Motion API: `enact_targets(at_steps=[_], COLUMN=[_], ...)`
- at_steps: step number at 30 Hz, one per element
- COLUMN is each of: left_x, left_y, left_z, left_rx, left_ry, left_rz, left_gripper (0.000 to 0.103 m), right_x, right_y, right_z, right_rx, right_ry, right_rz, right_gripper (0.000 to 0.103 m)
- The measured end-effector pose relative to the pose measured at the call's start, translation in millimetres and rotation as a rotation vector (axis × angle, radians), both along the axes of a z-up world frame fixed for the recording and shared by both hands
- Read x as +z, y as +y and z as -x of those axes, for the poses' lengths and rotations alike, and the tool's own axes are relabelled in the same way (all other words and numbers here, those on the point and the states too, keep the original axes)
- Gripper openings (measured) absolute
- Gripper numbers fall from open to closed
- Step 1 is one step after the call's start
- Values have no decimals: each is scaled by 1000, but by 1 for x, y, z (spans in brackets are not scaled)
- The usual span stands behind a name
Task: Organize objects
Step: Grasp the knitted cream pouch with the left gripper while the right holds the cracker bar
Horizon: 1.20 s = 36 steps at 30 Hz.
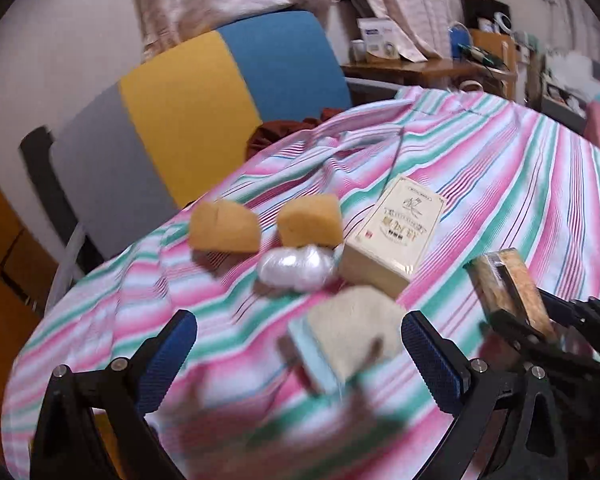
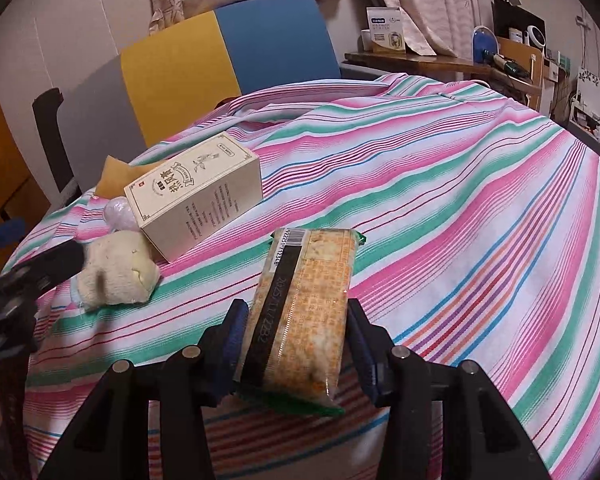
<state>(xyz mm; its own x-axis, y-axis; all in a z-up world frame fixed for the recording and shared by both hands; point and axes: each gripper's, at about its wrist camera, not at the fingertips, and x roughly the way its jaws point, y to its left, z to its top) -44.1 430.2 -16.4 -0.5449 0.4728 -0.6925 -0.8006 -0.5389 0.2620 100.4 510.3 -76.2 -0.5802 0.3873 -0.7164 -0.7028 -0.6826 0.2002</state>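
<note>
Our right gripper (image 2: 294, 344) is clamped on a cracker packet (image 2: 304, 312), blue pads pressing its two long sides; the packet stands up out of the jaws, barcode end away from us, lifted clear of the striped cloth (image 2: 440, 208). Our left gripper (image 1: 300, 344) has its fingers (image 1: 172, 352) well apart, with nothing gripped; a cream sock bundle (image 1: 352, 328) lies on the cloth between them, blurred in the left wrist view.

Just past the bundle a white plastic wad (image 1: 296, 268) sits touching a cream carton (image 1: 396, 236) that lies flat. In the right wrist view the carton is closed, so we cannot tell what is in it. Beyond the wad two yellow sponges (image 1: 224, 228) rest side by side, close to the cloth's far left edge.

To the right of the carton the cloth runs bare all the way to its far and right edges, giving wide room there. Along the far left edge stands a chair (image 1: 204, 100) with grey, yellow and blue panels, close against the cloth. A cluttered wooden desk (image 2: 440, 60) stands beyond the far edge.
</note>
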Motion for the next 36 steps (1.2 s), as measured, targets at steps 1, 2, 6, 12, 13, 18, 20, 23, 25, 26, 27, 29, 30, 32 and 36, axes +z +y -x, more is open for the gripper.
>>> enact_targets(at_steps=[1, 2, 6, 12, 13, 18, 20, 23, 25, 26, 27, 29, 30, 32, 36], left_x=[-3, -7, -25, -35, -38, -43, -41, -39, -38, -37, -36, -34, -33, -32, -27], left_y=[7, 12, 25, 24, 25, 24, 21, 15, 9, 6, 3, -7, -12, -21, -46], left_z=[2, 3, 2, -3, -5, -10, -9, -10, -13, -14, -14, -20, -23, -28, -35], left_rx=[-25, -50, -136, -183, -192, -164, -152, -114, -86, -75, -65, -51, -49, -44, 4], left_ry=[-1, -5, 16, -35, -49, -36, -56, -75, -90, -97, -109, -120, -125, -132, -196], left_rz=[14, 31, 103, 66, 71, 76, 62, 38, 18, 6, -5, -24, -35, -50, -118], left_gripper=[103, 103, 102, 81, 77, 77, 74, 72, 71, 71, 70, 69, 69, 69, 69], right_x=[0, 0, 0, 0, 0, -1, -1, -2, -2, -2, -2, -2, -2, -2, -2], right_y=[1, 1, 0, 0, -1, -1, -1, -2, -2, -2, -2, -2, -2, -2, -2], right_z=[0, 0, 1, 1, 2, 3, 3, 3, 4, 4, 4, 4, 4, 4, 4], right_rx=[0, 0, -1, -3, -3, -5, -5, -5, -6, -6, -6, -6, -6, -6, -3], right_ry=[1, 1, -8, -5, -7, -15, -17, -27, -33, -34, -36, -39, -40, -42, -43], right_rz=[0, -1, -13, -15, -18, -25, -28, -38, -43, -45, -46, -48, -50, -51, -44], right_gripper=[50, 50, 50, 50, 50, 50, 50, 50, 50, 50, 50, 50, 50, 50, 51])
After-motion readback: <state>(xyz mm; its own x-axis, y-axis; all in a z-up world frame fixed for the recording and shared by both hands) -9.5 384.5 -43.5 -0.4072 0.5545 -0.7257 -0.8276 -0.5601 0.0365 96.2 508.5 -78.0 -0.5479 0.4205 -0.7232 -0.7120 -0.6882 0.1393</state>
